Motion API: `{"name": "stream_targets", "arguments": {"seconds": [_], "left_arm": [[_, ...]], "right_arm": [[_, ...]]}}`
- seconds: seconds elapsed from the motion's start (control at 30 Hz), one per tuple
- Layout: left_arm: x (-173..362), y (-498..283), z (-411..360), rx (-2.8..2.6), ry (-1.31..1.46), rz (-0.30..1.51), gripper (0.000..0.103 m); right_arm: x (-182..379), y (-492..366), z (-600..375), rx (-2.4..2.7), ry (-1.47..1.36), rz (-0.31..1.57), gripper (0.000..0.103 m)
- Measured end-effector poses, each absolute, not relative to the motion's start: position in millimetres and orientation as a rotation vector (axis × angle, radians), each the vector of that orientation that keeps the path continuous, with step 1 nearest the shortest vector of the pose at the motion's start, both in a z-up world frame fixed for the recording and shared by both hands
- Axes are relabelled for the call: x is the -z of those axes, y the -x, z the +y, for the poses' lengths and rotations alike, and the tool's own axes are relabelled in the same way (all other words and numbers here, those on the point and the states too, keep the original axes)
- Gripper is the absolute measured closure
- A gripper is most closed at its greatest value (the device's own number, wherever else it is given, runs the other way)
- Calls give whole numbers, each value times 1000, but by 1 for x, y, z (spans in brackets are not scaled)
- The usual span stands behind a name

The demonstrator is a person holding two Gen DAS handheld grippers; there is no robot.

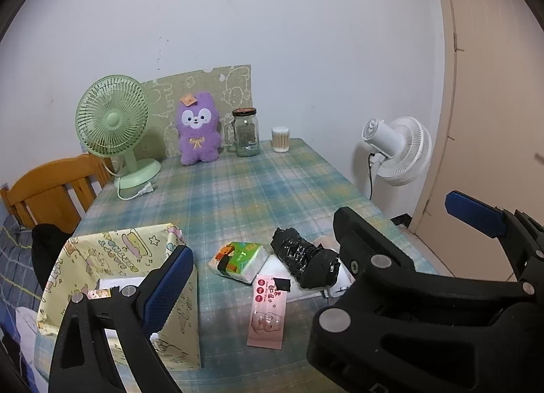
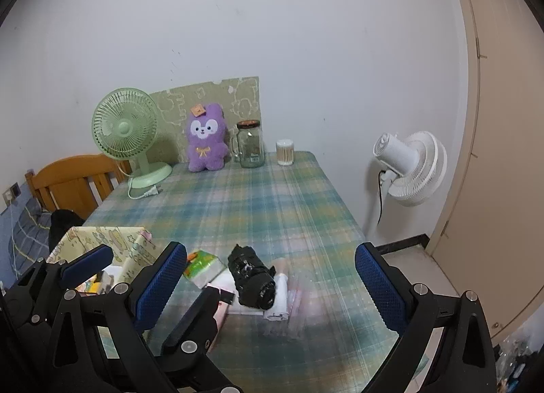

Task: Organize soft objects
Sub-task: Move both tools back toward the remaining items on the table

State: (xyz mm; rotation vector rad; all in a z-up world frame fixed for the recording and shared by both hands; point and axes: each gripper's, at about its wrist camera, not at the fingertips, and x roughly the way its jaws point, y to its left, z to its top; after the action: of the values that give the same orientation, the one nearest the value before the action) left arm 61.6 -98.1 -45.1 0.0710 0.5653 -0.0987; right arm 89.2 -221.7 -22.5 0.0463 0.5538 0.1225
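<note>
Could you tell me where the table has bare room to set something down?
The widest bare patch of the plaid tablecloth lies mid-table, between the back row, green fan to cotton swab jar, and the front clutter. It is crowded around the black bundle, tissue pack and fabric box.

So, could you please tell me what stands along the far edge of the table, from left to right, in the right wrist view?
Green fan → purple plush toy → glass jar → tub of cotton swabs, all on the checked table.
</note>
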Motion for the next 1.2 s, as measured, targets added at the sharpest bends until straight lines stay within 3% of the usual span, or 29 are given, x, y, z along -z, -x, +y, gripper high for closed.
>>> {"name": "stream_targets", "arguments": {"seconds": [0.57, 1.2], "left_arm": [[103, -81, -114, 81, -77, 682, 5], [161, -104, -101, 6, -60, 863, 20]], "right_arm": [[84, -109, -238, -139, -53, 656, 7], [139, -129, -229, -146, -60, 790, 13]]}}
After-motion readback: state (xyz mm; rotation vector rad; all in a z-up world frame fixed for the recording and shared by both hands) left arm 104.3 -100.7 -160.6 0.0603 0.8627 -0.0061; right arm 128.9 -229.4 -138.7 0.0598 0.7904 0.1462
